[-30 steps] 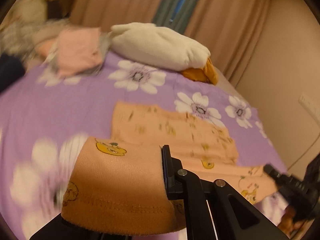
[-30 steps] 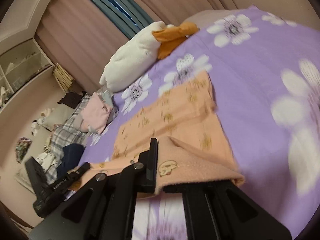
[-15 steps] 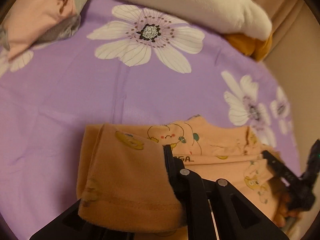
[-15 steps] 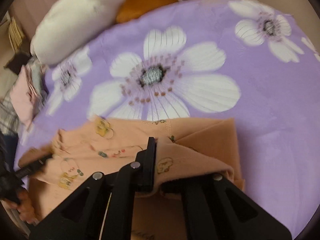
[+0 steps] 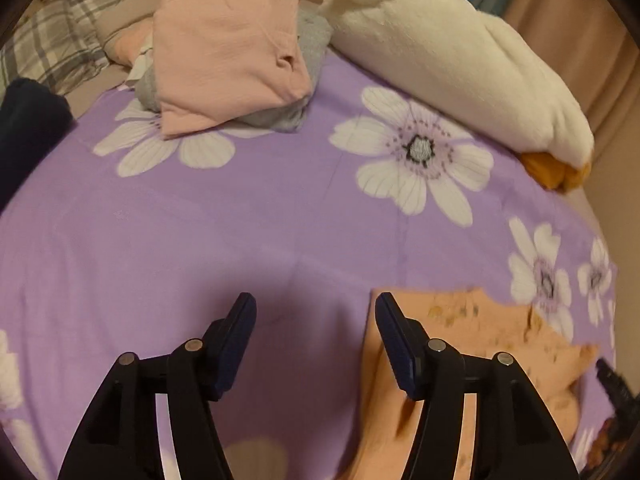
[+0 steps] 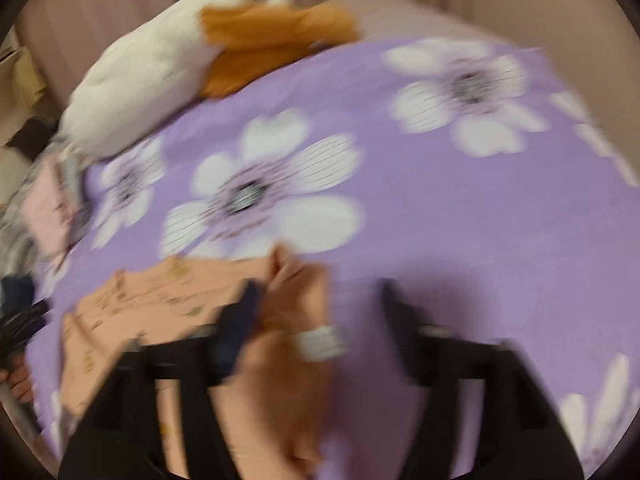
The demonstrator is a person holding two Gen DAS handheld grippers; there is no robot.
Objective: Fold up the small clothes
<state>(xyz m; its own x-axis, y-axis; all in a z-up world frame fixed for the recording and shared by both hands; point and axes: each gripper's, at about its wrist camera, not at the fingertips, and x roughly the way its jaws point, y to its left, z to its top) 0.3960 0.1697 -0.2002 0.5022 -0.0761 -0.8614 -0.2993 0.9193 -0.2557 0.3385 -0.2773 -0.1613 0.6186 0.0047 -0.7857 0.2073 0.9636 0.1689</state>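
Garment: peach-orange cotton child's top with small cartoon prints (image 5: 480, 340), lying partly folded on the purple bedsheet with large white flowers (image 5: 248, 232); in the left wrist view it fills the 4 o'clock sector; in the right wrist view (image 6: 168, 300) it spreads from centre toward 8 o'clock, blurred
Long axis: seems to run crosswise between the two grippers; hard to fix under blur
Left gripper (image 5: 316, 320): jaws spread wide, holding nothing; only the right-hand finger overlaps the cloth's near edge; the gap frames bare sheet
Right gripper (image 6: 316, 304): jaws spread; a raised fold of the top lies in the gap beside the left-hand finger, not pinched
Nearer hand: by my judgement the right, its gap already over cloth; the left must shift toward 3 o'clock
Beyond: folded pale pink garment on grey cloth (image 5: 228, 52) at 11 o'clock; white plush goose with orange beak (image 5: 452, 52) at 1 o'clock; both well apart from the top
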